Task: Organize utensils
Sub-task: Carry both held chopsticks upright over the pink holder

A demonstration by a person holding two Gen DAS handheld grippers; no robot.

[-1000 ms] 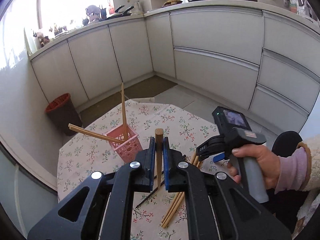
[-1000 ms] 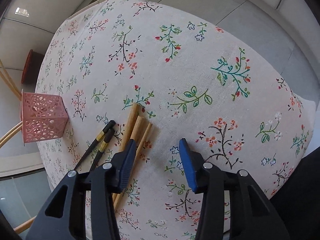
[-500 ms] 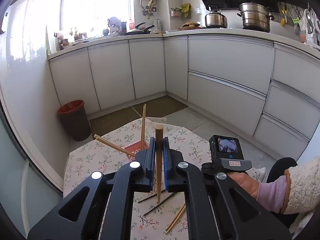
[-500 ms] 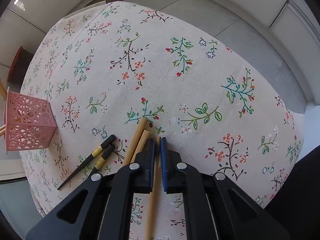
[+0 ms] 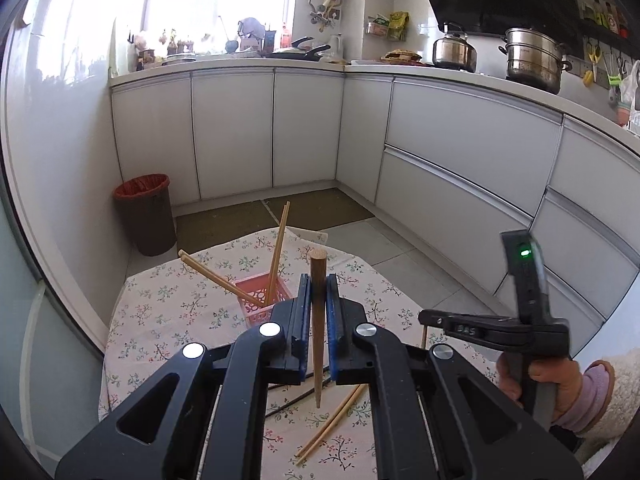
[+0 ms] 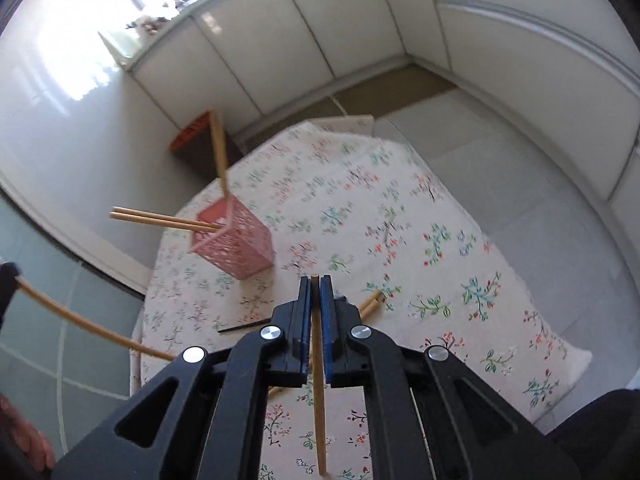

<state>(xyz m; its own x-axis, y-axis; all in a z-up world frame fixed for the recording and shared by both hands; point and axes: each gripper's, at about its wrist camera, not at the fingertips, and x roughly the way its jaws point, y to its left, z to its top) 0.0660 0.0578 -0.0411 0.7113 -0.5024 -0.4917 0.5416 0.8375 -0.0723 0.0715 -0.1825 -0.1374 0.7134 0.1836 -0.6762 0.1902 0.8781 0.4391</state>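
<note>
Both grippers, left (image 5: 318,300) and right (image 6: 315,304), clenched mid-shaft on light, stiff, likely slippery tapered wooden chopsticks (image 5: 317,344).

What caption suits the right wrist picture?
Right gripper clamps a wooden chopstick above the floral table, pink basket ahead.

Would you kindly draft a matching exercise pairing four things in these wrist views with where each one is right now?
Things:
1. pink basket
2. black chopsticks
3. left gripper
4. red bin

Places or states:
A. on the kitchen floor by the cabinets
B. shut on a wooden chopstick
C. lying flat on the floral tablecloth
D. standing on the table, holding wooden chopsticks

Pairs: 1-D, 2-C, 3-B, 4-A
</note>
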